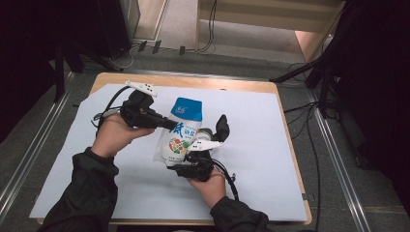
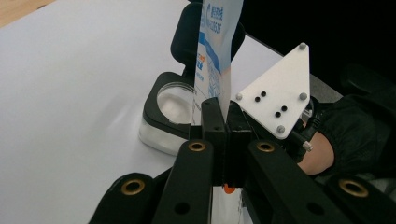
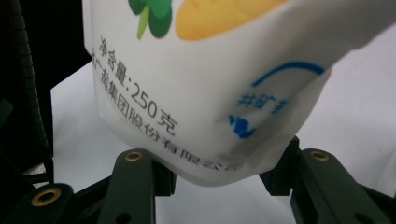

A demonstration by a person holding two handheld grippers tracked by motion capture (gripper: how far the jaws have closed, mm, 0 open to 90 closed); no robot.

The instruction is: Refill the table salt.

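Wood table (image 1: 285, 125) w/ big white sheet (image 1: 261, 159) covering most.

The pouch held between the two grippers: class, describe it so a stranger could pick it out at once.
On the white sheet covering the wooden table, both grippers meet mid-sheet. The pouch stands between them: white, blue top, colourful food pictures, the only printed pack there.

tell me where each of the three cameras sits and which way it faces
High view: above the person's side, looking forward and down on the table; both forearms, left gripper and right gripper hold a pouch.
Left gripper view: rides the left gripper, looking along its jaws pinched on the pouch edge.
Right gripper view: rides the right gripper, jaws around the pouch bottom.
All share the pouch.
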